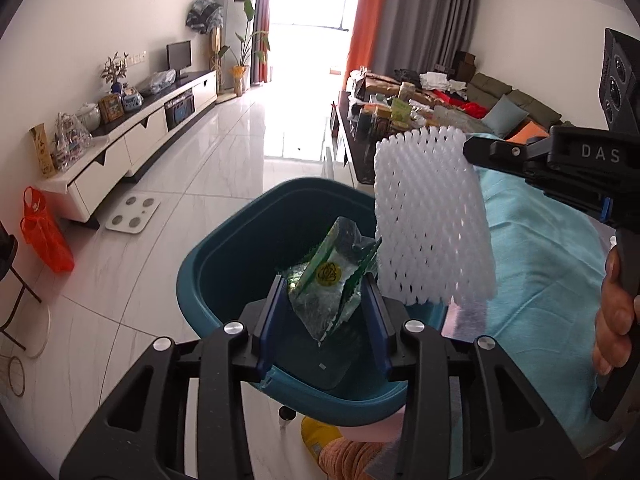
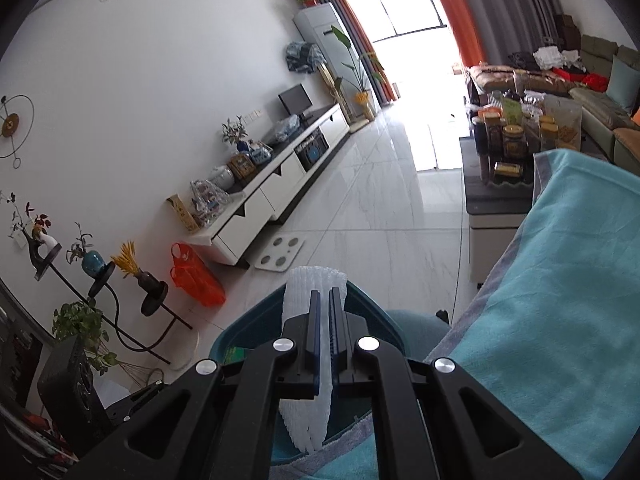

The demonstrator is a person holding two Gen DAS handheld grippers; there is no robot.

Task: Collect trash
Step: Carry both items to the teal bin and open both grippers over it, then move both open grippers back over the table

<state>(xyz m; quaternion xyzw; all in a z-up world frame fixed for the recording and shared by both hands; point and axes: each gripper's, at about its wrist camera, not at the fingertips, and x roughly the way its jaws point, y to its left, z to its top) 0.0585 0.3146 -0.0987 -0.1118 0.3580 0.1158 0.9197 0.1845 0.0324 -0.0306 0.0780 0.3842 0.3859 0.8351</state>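
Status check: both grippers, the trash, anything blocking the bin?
Left gripper holding a crinkled plastic wrapper over the teal bin. Right gripper shut on white foam netting, beside the bin's rim. Bin mouth unobstructed.

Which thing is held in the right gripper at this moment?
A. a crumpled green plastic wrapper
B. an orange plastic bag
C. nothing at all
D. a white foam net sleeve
D: the right gripper has its jaws shut on the white foam net, which hangs beside the rim of the teal bin; the green wrapper sits between the fingers of the left gripper.
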